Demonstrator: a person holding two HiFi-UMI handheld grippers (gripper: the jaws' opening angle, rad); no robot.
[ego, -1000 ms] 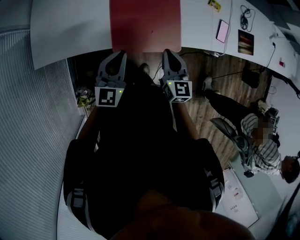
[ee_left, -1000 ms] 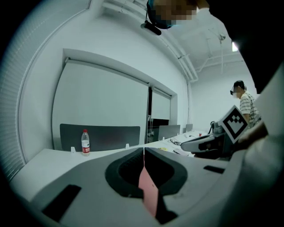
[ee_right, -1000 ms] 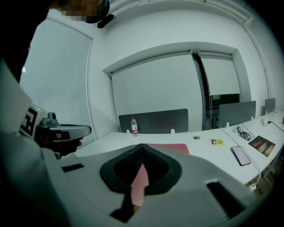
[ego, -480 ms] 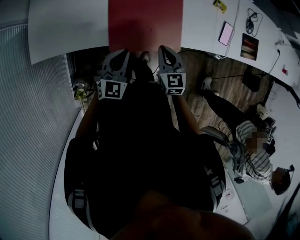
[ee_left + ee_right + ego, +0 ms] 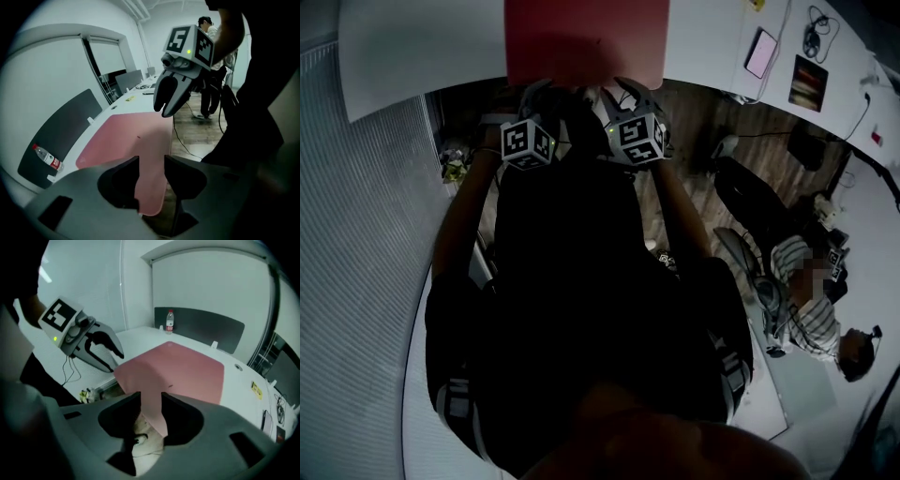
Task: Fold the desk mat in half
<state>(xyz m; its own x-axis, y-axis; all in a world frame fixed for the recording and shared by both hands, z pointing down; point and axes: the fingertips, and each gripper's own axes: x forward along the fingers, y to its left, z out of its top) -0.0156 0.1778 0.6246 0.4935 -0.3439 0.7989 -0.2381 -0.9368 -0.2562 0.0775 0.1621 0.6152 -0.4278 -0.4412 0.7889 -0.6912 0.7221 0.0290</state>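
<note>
A pink desk mat (image 5: pixel 581 42) lies flat on the white desk (image 5: pixel 422 56), its near edge hanging a little over the desk's rim. Both grippers point down at that edge. My left gripper (image 5: pixel 539 94) is by the mat's near left corner, my right gripper (image 5: pixel 623 94) by the near right corner. Both pairs of jaws have just been opening. In the left gripper view the mat (image 5: pixel 126 136) shows through the gap of the left gripper (image 5: pixel 151 161); in the right gripper view the mat (image 5: pixel 187 369) shows through the right gripper (image 5: pixel 151 401). No pad presses on it.
A water bottle (image 5: pixel 169 322) stands before a dark partition panel (image 5: pixel 201 326) at the desk's far side. A phone (image 5: pixel 762 53), a dark card (image 5: pixel 809 82) and cables lie to the mat's right. A seated person (image 5: pixel 797 291) is on the wooden floor side.
Both grippers have moved up the picture to the mat's near edge and rolled, their marker cubes now turned. Their jaws, shut before, now stand apart.
</note>
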